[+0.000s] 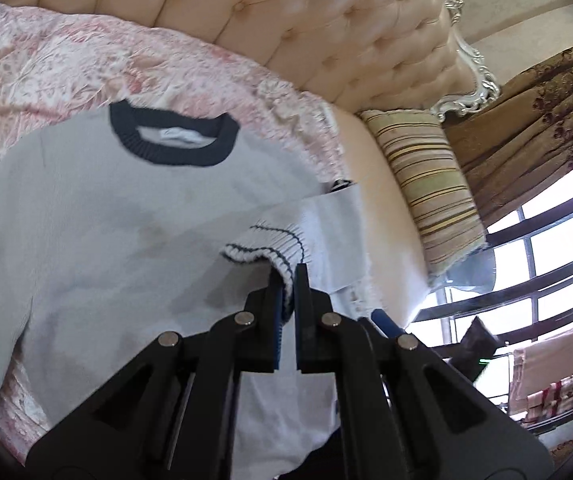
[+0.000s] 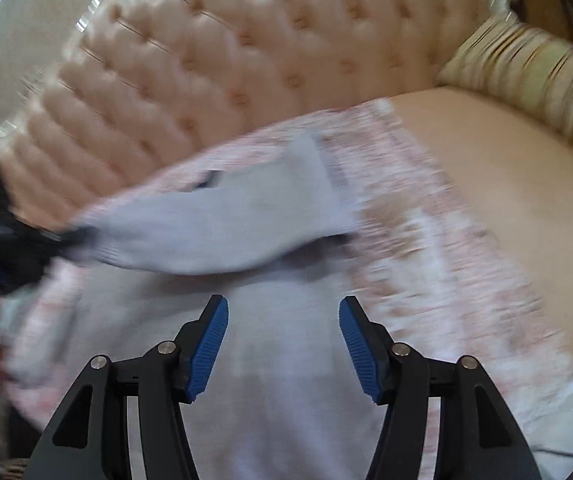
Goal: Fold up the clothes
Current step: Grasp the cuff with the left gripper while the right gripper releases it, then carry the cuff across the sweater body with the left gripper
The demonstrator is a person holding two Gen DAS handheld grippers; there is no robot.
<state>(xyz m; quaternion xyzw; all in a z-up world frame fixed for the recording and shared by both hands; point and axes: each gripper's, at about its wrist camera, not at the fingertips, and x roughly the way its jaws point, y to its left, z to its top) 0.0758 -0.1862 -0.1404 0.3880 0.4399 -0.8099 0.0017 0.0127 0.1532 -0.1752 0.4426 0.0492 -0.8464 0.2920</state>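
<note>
Left gripper point(image 1: 286, 276) fingers pinch the sweater's point(image 1: 86, 208) ribbed knit cuff point(image 1: 262, 246); right gripper point(image 2: 283, 312) fingers gape empty.

Behind everything, a cream tufted headboard point(image 1: 286, 20) with a silvery carved frame edge point(image 1: 474, 68). Beneath, a pink-and-white patterned bedspread point(image 1: 66, 64), creased, over a plain beige mattress surface point(image 2: 506, 184). Against the headboard's end, a striped pillow point(image 1: 426, 184), standing upright. Farther right, brown patterned curtains point(image 1: 534, 120), a barred window point(image 1: 546, 248) glaring white, and striped cloth hung on a rack point(image 1: 558, 384) outside.
</note>
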